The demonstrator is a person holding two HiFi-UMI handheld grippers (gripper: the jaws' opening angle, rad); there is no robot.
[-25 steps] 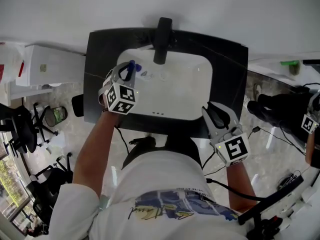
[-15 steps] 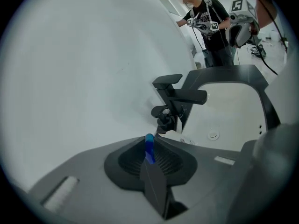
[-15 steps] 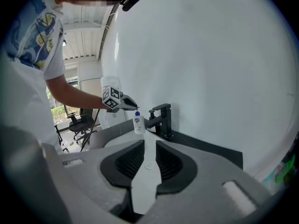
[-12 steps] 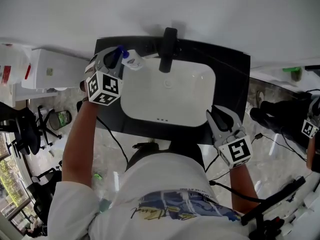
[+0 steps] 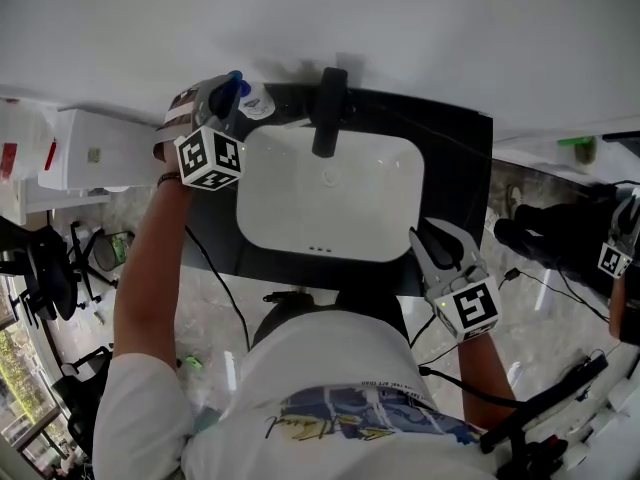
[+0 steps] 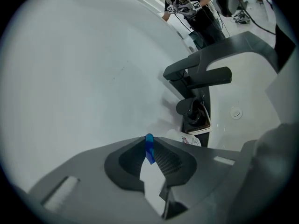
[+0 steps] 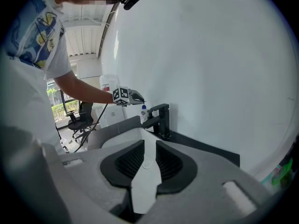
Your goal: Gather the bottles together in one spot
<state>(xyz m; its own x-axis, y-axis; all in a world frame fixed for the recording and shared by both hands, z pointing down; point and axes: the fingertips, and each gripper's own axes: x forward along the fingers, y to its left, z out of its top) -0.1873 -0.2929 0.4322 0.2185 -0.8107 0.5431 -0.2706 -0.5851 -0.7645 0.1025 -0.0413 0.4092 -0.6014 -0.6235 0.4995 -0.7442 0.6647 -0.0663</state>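
A small white bottle (image 5: 257, 102) with a blue cap hangs at the back left corner of the black counter (image 5: 462, 153), just left of the black faucet (image 5: 328, 108). My left gripper (image 5: 236, 90) is shut on the blue cap (image 6: 149, 149); the bottle's labelled body (image 6: 186, 139) shows past the jaws, next to the faucet base (image 6: 194, 113). The right gripper view shows the same bottle (image 7: 144, 114) upright under the left gripper (image 7: 138, 99). My right gripper (image 5: 438, 240) hovers at the counter's front right, its jaws a little apart with nothing between them (image 7: 148, 158).
The white basin (image 5: 330, 218) fills the middle of the counter. A white wall rises right behind the faucet. A white cabinet (image 5: 100, 146) stands to the left, with office chairs (image 5: 50, 268) and cables on the floor. Another person's gripper (image 5: 614, 256) shows at the far right.
My left gripper has carried the bottle from over the basin up and left to the back left corner beside the faucet. The right gripper has barely moved.
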